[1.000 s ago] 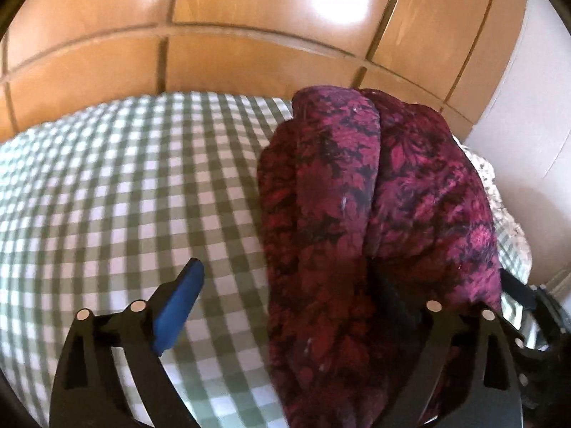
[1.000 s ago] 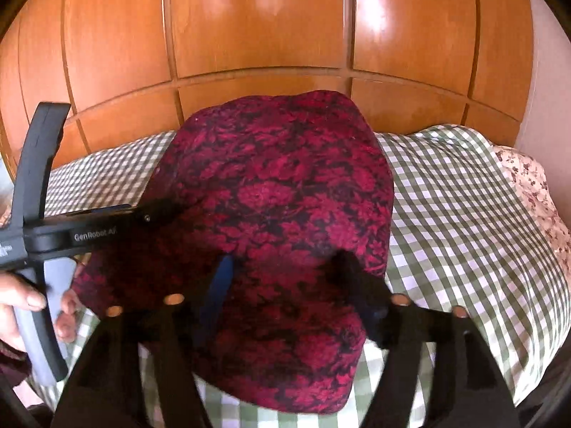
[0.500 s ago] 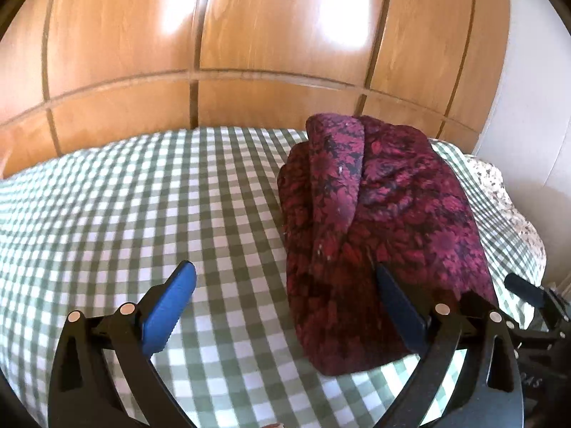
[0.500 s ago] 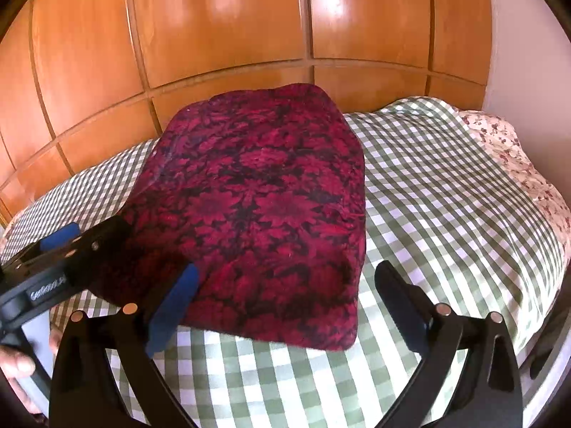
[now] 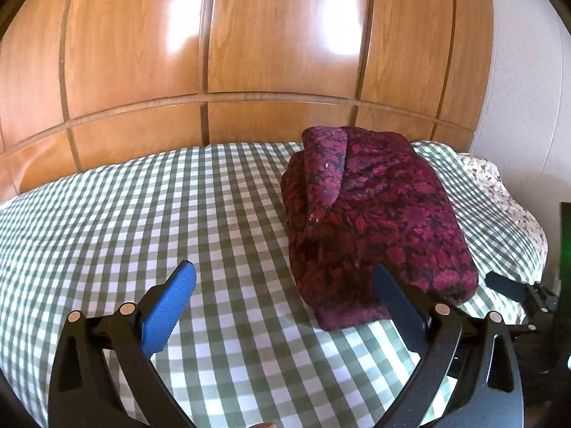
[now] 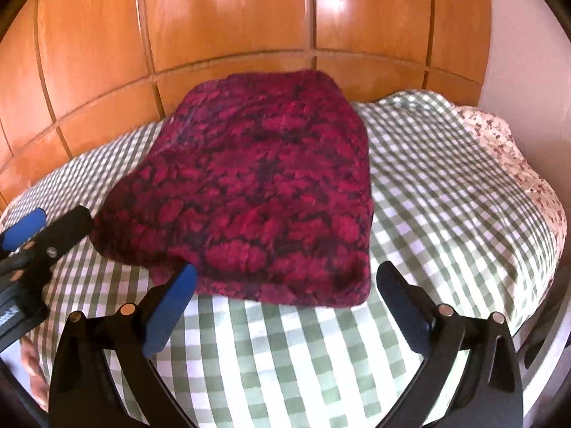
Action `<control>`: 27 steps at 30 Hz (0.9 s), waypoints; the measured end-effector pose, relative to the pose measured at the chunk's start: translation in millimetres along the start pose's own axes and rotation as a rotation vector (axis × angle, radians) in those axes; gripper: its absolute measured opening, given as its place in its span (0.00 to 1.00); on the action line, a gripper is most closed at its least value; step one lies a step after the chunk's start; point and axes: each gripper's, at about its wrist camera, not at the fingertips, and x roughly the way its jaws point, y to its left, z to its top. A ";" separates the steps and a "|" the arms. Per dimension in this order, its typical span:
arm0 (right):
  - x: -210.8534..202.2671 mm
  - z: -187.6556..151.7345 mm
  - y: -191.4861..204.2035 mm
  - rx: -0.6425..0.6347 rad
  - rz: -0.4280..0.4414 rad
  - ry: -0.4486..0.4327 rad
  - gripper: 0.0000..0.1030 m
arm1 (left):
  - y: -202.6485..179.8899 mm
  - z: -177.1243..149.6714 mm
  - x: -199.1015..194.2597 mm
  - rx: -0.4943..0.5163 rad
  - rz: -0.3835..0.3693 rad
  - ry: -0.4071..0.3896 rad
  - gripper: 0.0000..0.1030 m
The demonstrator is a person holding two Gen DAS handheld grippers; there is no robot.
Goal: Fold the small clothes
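wood panel wall [image 5: 278, 53] filled the top half of both views. below it the green-check bedspread [image 5: 142, 214] covered the bed. the folded red floral garment [image 6: 257, 192] lay flat on the spread, at 12 o'clock in the right wrist view and at 2 o'clock in the left wrist view. only the left view showed its rolled side fold running along the left edge; the right view showed just the smooth top face. a floral pillow [image 6: 514, 164] sat at 3 o'clock in both. left gripper [image 5: 285, 306] was spread wide with nothing between the pads, over bare spread. its right finger overlapped the garment's near corner, contact unclear. right gripper [image 6: 285, 303] had just been opening: jaws wide apart, empty, short of the garment's near edge. right view alone caught the left gripper at 9 o'clock beside the garment.
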 end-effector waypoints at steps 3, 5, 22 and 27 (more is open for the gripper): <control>-7.5 -1.4 -0.2 0.011 0.004 -0.019 0.98 | -4.0 0.0 -1.8 -0.004 0.002 -0.009 0.96; -15.7 -1.8 -1.3 0.033 0.002 -0.036 0.98 | -4.7 -1.1 -4.4 -0.005 0.004 -0.010 0.96; -65.9 -32.9 16.2 0.109 -0.113 -0.135 0.98 | 15.5 -34.8 -27.8 -0.062 0.088 -0.028 0.96; -63.3 -34.5 8.7 0.145 -0.162 -0.138 0.98 | 7.8 -34.0 -33.7 -0.046 0.112 -0.068 0.96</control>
